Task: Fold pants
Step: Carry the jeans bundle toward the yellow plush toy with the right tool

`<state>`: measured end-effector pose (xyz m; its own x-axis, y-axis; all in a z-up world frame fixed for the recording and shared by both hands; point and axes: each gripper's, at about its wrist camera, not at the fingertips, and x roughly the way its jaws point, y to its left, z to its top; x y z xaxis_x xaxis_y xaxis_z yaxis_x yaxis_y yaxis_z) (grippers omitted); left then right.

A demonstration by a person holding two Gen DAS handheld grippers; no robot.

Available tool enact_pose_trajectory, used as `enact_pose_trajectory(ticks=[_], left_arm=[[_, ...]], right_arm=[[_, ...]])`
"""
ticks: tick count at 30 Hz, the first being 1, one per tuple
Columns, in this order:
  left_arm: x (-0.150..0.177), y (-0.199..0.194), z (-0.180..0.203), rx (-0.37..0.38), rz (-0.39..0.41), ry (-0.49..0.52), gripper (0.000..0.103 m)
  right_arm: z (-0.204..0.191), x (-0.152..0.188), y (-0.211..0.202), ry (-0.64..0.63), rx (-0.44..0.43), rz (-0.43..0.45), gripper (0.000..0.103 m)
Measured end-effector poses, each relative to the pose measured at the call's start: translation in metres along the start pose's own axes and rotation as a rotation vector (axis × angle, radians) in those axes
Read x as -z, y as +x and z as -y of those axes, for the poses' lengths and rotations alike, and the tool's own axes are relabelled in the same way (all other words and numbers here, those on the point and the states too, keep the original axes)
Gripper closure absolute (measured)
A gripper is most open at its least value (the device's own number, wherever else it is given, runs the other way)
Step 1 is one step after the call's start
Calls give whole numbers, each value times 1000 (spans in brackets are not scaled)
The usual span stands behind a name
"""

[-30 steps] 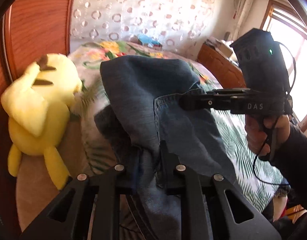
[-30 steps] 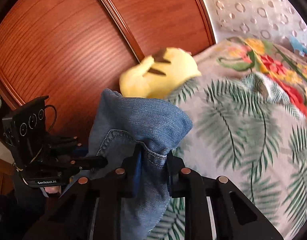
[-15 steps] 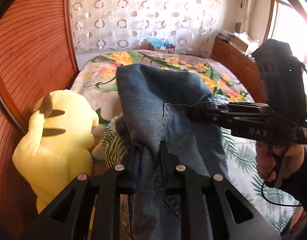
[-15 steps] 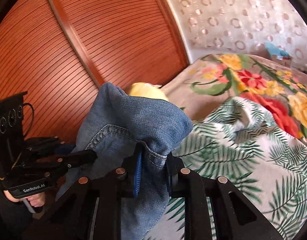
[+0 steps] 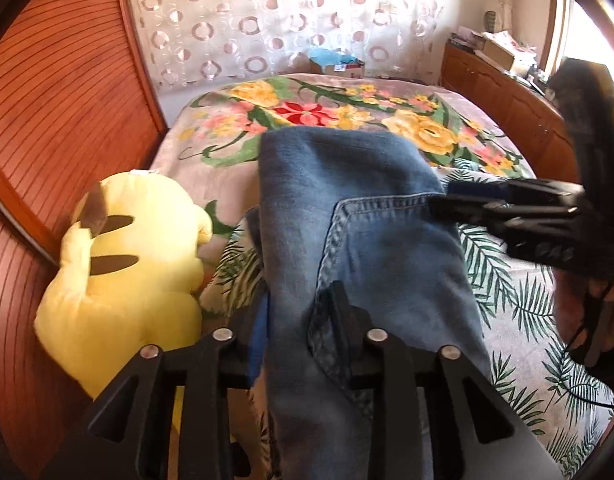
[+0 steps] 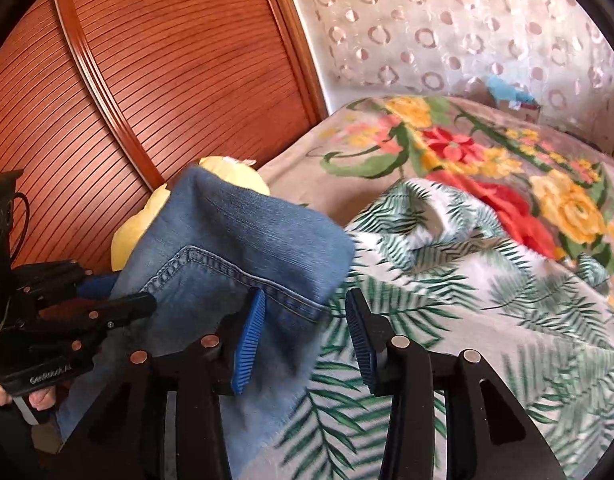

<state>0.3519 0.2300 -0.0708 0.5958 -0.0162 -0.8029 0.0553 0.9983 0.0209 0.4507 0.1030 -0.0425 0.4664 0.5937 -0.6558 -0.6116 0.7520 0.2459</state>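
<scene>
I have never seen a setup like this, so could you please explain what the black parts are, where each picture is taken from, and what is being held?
There is no robot: a person holds a two-finger gripper in each hand, and a fisheye camera on each looks forward along its fingers.

The left view shows the left gripper with the blue jeans between its fingers; its jaws have just been opening. The right gripper reaches in from the side.

In the right view, the right gripper has just been opening too, and one pad stands clear of the denim.

The jeans hang over a bed with a palm-leaf cover, a floral blanket and a yellow plush toy.
</scene>
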Motion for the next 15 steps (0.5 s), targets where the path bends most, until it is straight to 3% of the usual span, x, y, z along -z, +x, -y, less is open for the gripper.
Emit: enact_pose_trajectory(ticks=[3,7,11,15], left_arm=[[6,-10,0,-45,12,-2,56],[14,-32,7,-29,47,-12,52],[20,-62,29,-24,115,10,25],[22,-98,59,-3,188,25,21]], right_arm=[[-5,7,-28,-11,9,31,60],[-9,26,-61,-31,35,65,60],[-15,48,-102,-23,42,98,60],[-22,71,-145,-22,53,133,60]])
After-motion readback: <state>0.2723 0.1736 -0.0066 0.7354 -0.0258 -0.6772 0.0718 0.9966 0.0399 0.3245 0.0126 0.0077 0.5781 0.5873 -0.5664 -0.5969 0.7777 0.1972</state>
